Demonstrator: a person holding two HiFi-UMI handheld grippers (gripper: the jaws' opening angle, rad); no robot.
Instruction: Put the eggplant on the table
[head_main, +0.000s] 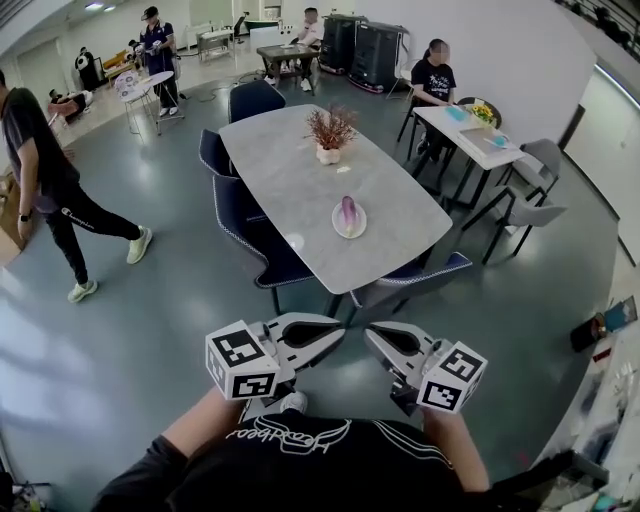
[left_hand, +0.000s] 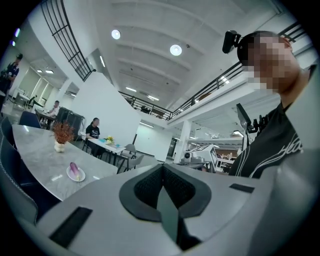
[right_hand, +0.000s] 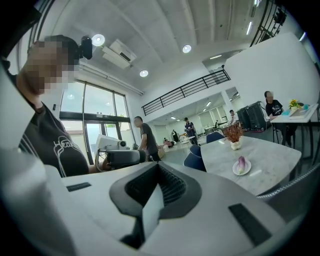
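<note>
The eggplant, pale purple, lies on a small white plate. The plate sits on the grey table, near the table's near end and a little toward its right edge. Farther along the table, well apart from the plate, stands a vase of dried reddish stems. Dark blue chairs are pushed in along the table's left side and near end.

Both grippers are well short of the table, held close in front of the wearer's chest over the bare grey floor. The left gripper points inward to the right, and its jaws are pressed together with nothing between them. The right gripper points inward to the left, near the left one's tip, and its jaws are likewise closed and empty. In each gripper view the eggplant on its plate shows small and distant beyond the closed jaws.

A person in dark clothes walks at the left. Another person sits at a second table at the upper right.
</note>
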